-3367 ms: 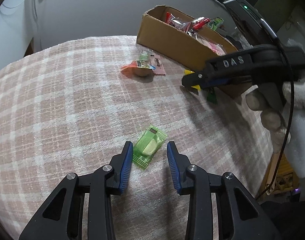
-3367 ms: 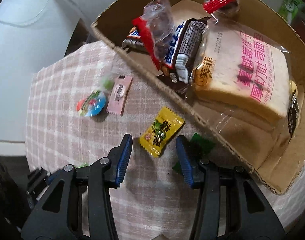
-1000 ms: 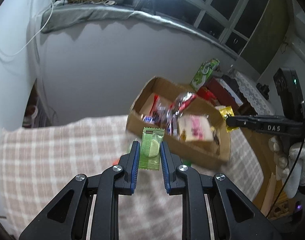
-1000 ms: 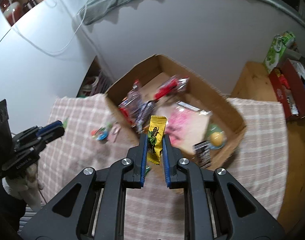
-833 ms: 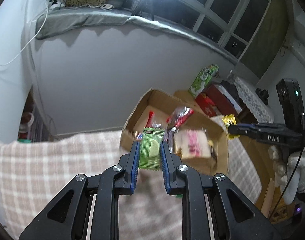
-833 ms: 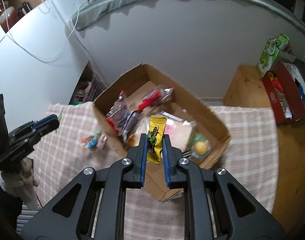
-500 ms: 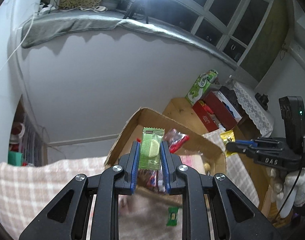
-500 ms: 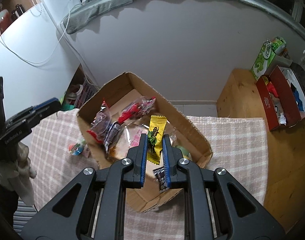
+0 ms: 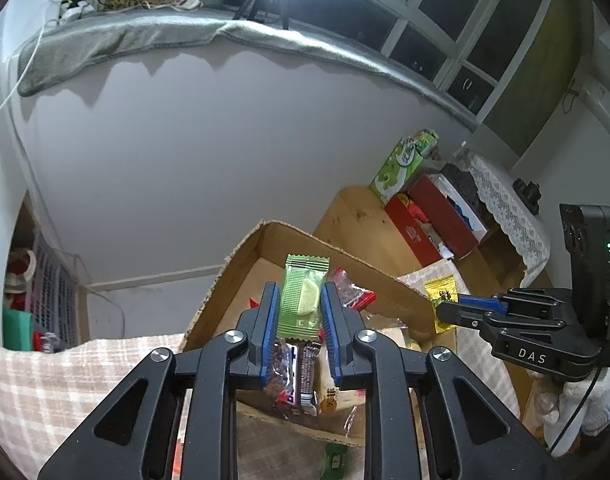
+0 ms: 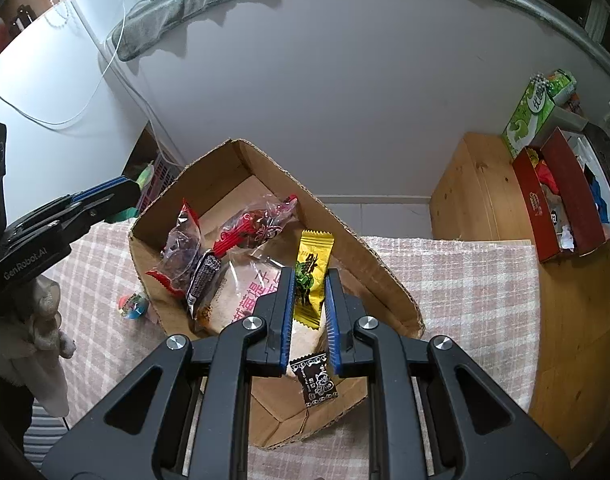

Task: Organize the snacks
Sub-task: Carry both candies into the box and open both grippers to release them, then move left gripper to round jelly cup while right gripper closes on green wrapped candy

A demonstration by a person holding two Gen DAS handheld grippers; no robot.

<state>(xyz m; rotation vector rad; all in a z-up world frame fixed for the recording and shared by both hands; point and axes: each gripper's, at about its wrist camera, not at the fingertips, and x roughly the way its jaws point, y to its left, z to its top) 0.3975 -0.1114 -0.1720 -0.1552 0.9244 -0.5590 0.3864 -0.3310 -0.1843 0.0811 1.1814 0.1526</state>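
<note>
My left gripper (image 9: 301, 312) is shut on a green candy packet (image 9: 303, 298) and holds it in the air above the open cardboard box (image 9: 389, 286). My right gripper (image 10: 309, 294) is shut on a yellow candy packet (image 10: 311, 276) and holds it above the same cardboard box (image 10: 385, 276). The box holds several snacks: red wrapped sweets (image 10: 249, 228), a chocolate bar (image 10: 201, 280), a bread pack (image 10: 249, 300) and a dark candy (image 10: 315, 378). The right gripper (image 9: 445, 308) shows in the left wrist view, the left gripper (image 10: 121, 196) in the right wrist view.
The box sits on a pink checked tablecloth (image 10: 465, 280). A round colourful candy (image 10: 133, 306) lies on the cloth left of the box, and a dark green packet (image 9: 336, 460) lies in front of it. A wooden cabinet (image 10: 481, 196) with a red box (image 10: 553, 204) stands to the right.
Both grippers closed on their candies on the cloth, lifted them and carried them over the box. In the last half second both moved further over it.
</note>
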